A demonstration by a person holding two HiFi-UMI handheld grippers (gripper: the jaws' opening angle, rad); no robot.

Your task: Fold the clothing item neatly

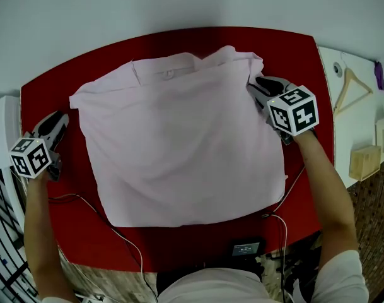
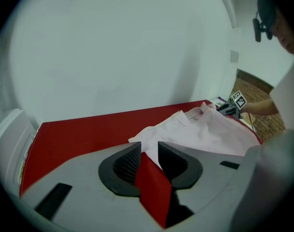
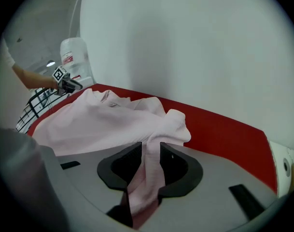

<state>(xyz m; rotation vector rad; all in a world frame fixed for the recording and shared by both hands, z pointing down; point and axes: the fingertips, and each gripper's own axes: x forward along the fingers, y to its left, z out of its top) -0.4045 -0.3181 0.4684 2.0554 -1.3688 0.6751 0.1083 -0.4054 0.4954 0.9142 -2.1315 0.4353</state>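
A pale pink shirt (image 1: 179,144) lies spread and folded on the red table (image 1: 65,87), collar toward the far edge. My left gripper (image 1: 60,120) sits on the table just off the shirt's left sleeve corner. In the left gripper view its jaws (image 2: 149,149) stand apart with red table showing between them, and the shirt's corner (image 2: 147,137) lies just past the tips. My right gripper (image 1: 258,84) is at the shirt's bunched far right corner. In the right gripper view its jaws (image 3: 150,149) stand apart with pink cloth (image 3: 149,173) lying loose in the gap.
A white side table at the right carries a wooden hanger (image 1: 352,84) and a small wooden box (image 1: 366,161). Cables (image 1: 116,232) and a black device (image 1: 245,248) lie at the table's near edge. A white container (image 1: 2,131) stands left of the table.
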